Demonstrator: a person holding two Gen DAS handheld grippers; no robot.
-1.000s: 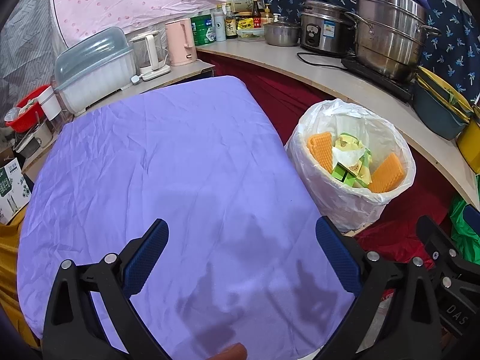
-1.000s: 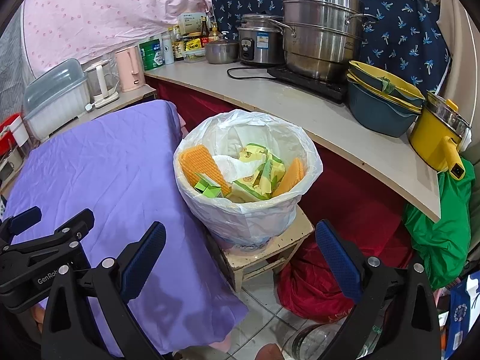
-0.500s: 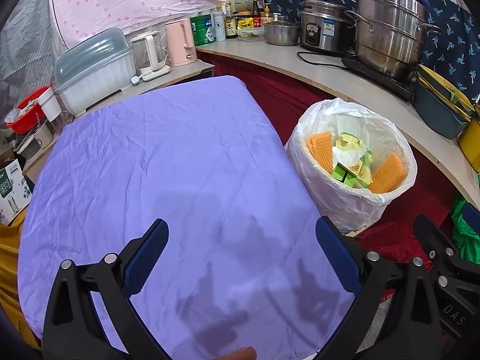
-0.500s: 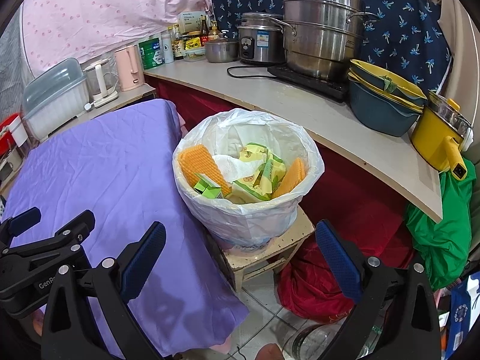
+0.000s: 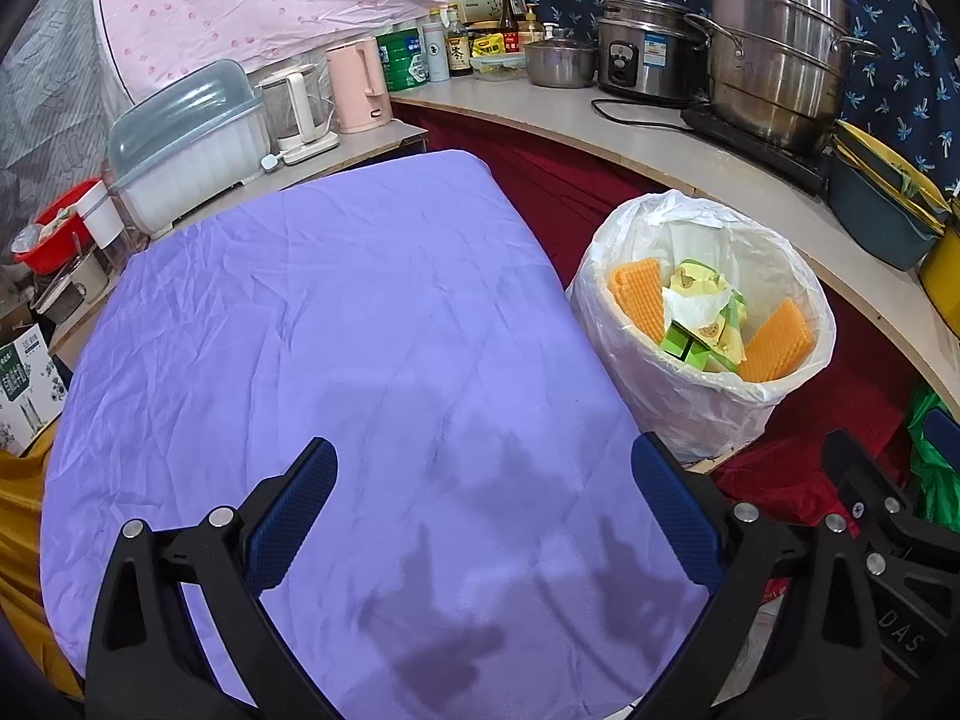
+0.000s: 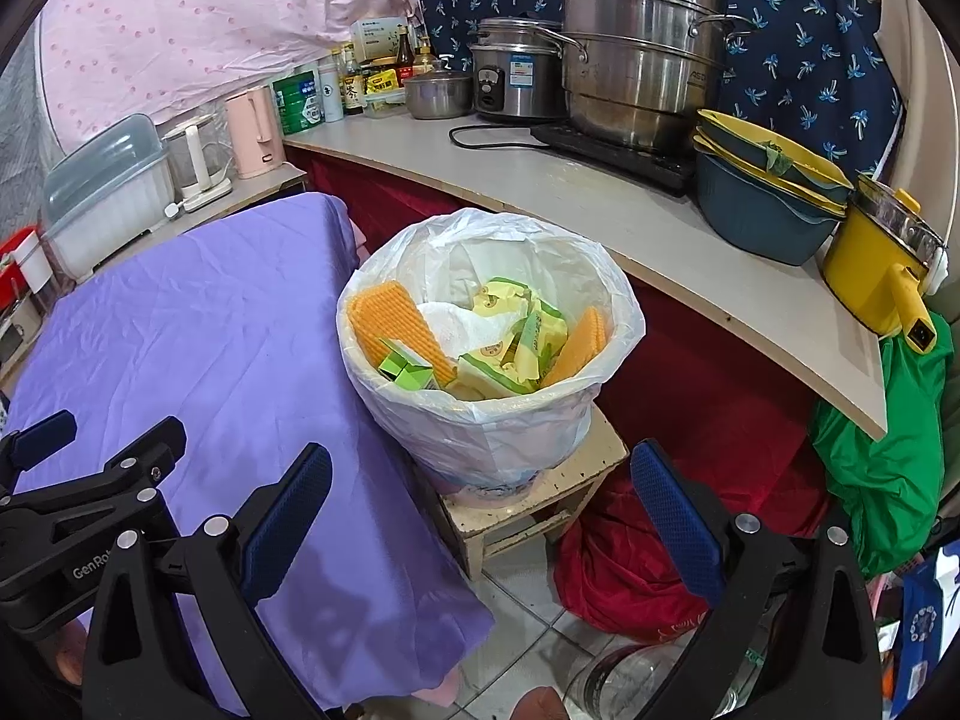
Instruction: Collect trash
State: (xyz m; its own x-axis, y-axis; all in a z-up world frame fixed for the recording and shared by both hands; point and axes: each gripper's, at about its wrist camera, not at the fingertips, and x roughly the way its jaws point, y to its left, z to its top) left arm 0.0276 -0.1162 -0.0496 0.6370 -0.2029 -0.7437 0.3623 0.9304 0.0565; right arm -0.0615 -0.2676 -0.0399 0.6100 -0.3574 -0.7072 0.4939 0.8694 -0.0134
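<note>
Both views are bright and evenly lit, sharp in the middle, with soft tool shadows on the wrinkled purple cloth [image 5: 336, 330], light glare on the large steel steamer pot [image 6: 642, 78], and strong fisheye bending with dark corners.

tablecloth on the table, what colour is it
Plain purple tablecloth, no pattern; it shows best in the left wrist view.

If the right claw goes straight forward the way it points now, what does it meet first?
Most likely the trash bin with its white bag, which sits centred between the open right claw; depth is unclear.
</note>
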